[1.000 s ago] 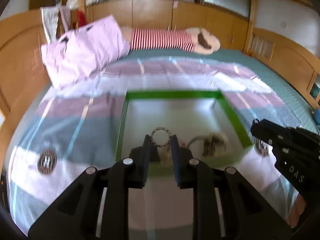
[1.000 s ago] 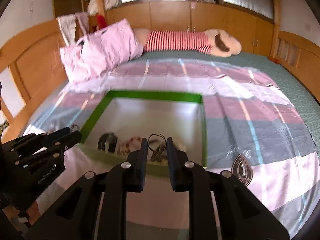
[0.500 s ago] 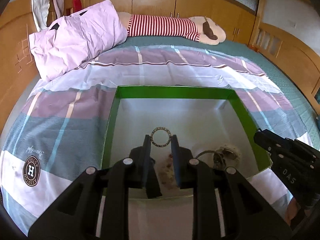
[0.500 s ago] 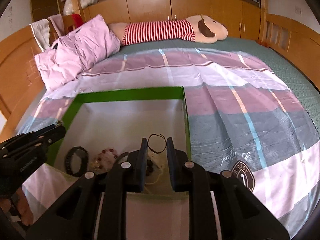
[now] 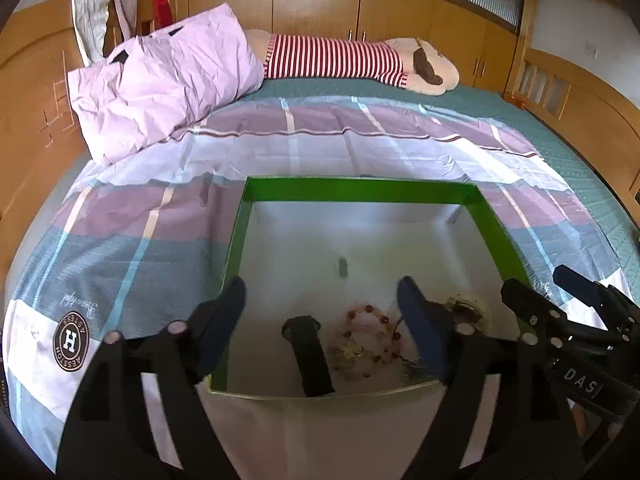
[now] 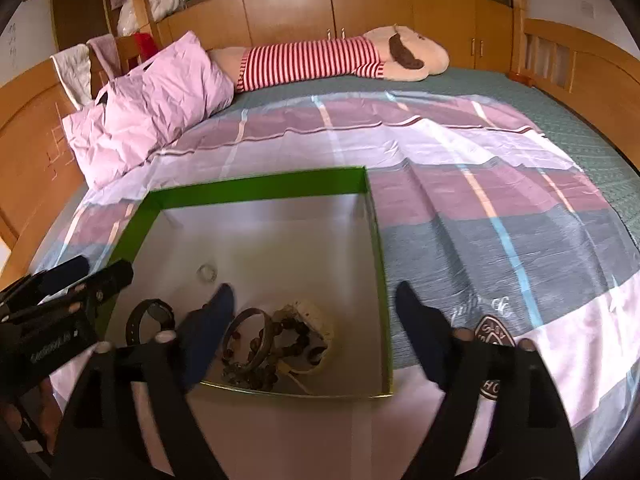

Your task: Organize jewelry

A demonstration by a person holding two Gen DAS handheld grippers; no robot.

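jewelry (image 6: 276, 344) in green box (image 6: 256, 190), between open right gripper (image 6: 314, 300) fingers.

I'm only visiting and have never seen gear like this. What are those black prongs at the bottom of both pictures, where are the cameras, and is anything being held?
The prongs are hand-held grippers: a person carries one in each hand, no robot arm. Each carries a wide-angle camera looking along its two fingers. One picture comes from the left gripper, the other from the right gripper. Both are wide open and hold nothing. They hover over a green box on a striped bed cover. Inside lie a black watch, a bead bracelet, a bangle and a small ring. Behind are a pink pillow and a striped plush toy.
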